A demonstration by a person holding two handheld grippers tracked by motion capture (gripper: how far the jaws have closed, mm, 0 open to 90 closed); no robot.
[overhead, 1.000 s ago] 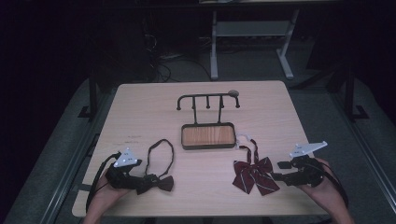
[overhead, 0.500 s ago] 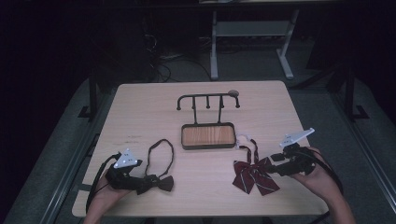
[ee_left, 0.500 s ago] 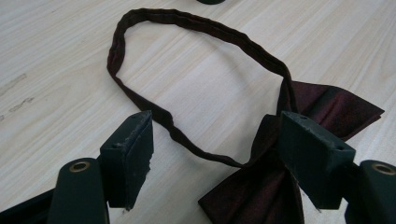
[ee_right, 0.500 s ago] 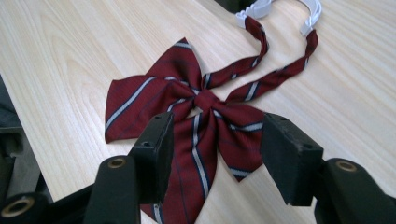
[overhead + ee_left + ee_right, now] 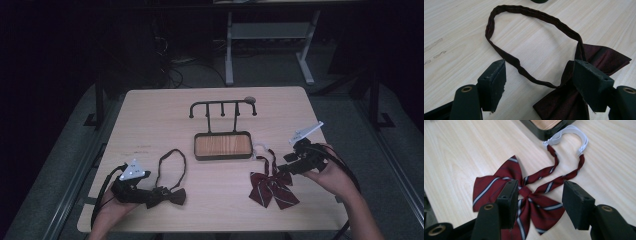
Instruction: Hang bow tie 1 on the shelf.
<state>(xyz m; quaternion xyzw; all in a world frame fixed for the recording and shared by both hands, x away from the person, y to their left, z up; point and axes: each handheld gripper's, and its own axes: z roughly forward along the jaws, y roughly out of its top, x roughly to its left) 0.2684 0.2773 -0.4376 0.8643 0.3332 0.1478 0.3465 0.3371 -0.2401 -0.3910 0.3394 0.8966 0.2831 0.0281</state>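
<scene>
At the desk's (image 5: 150,125) 7 o'clock corner my left gripper (image 5: 159,192) lies low and level, jaws spread wide and holding nothing; in the left gripper view the dark bow tie (image 5: 584,75) sits just past them, its knot by the right-hand jaw and its neck loop (image 5: 524,37) curling away flat towards 11 o'clock, so I judge I am lined up to pinch the knot, where the cloth is thickest and least likely to slip; the loop lies open on the wood, which should make it easy to hang later. At the centre stands the hook stand (image 5: 222,106) with its wood-lined tray base (image 5: 223,145), four pegs bare, set at 12 o'clock from both ties, within reach of either hand, and that I take as the place they are meant for. At 4 o'clock my right gripper (image 5: 281,169) reaches in over the striped red bow tie (image 5: 272,186); its jaws have just been closing a little yet stand well apart, gripping nothing; in the right gripper view the knot (image 5: 525,191) lies between and beyond them, the two straps running towards 1 o'clock to a white elastic (image 5: 574,135) that rests against the tray's corner; I judge the knot is my aim here too.
</scene>
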